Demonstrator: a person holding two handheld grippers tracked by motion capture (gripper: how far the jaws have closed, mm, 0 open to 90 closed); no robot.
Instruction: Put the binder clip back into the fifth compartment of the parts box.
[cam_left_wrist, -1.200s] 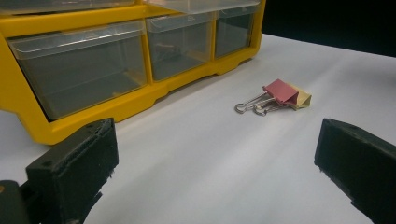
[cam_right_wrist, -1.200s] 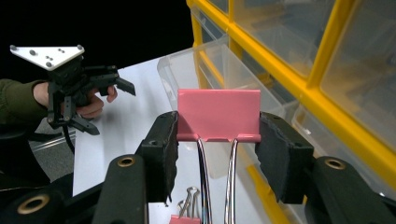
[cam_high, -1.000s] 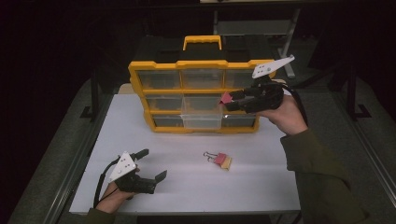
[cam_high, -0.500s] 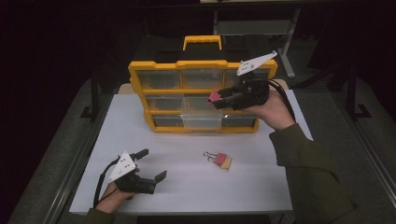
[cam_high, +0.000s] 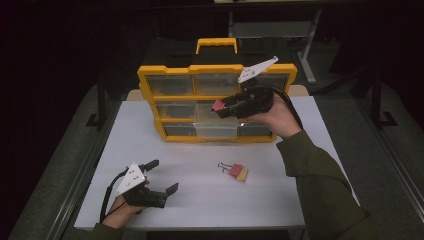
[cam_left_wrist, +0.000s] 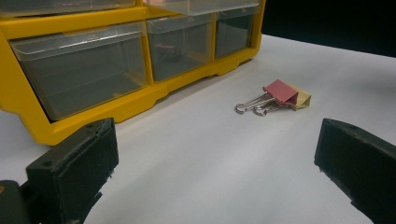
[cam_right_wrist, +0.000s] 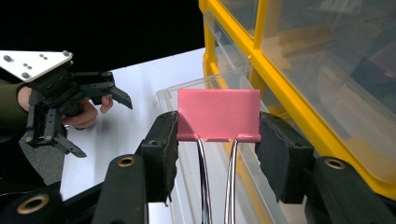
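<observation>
The right gripper (cam_high: 218, 106) is hanging in front of the yellow organiser (cam_high: 216, 86), and its jaws are clamping a pink binder clip (cam_right_wrist: 218, 115) by its two side edges. In the right gripper view the clip is sitting square between the pads, pink body up, its two wire handles (cam_right_wrist: 215, 182) running down toward the camera. Directly below and behind it, a clear drawer (cam_high: 216, 129) is sticking out of the organiser's middle column, its rim showing under the clip.

Down at the near left corner of the white table (cam_high: 280, 200), the left gripper (cam_high: 162, 176) is resting low in the hand, jaws standing wide apart with nothing between them. Through its own view, a second pink binder clip (cam_left_wrist: 279, 93) is lying on the tabletop ahead and to the right, touching a small tan piece (cam_left_wrist: 302, 98), just in front of the organiser's bottom row.

Room to move: bare white surface is stretching between the left gripper and that lying clip, and more open table is showing along the near edge. The organiser is standing upright along the far side, its carry handle (cam_high: 216, 44) on top.
</observation>
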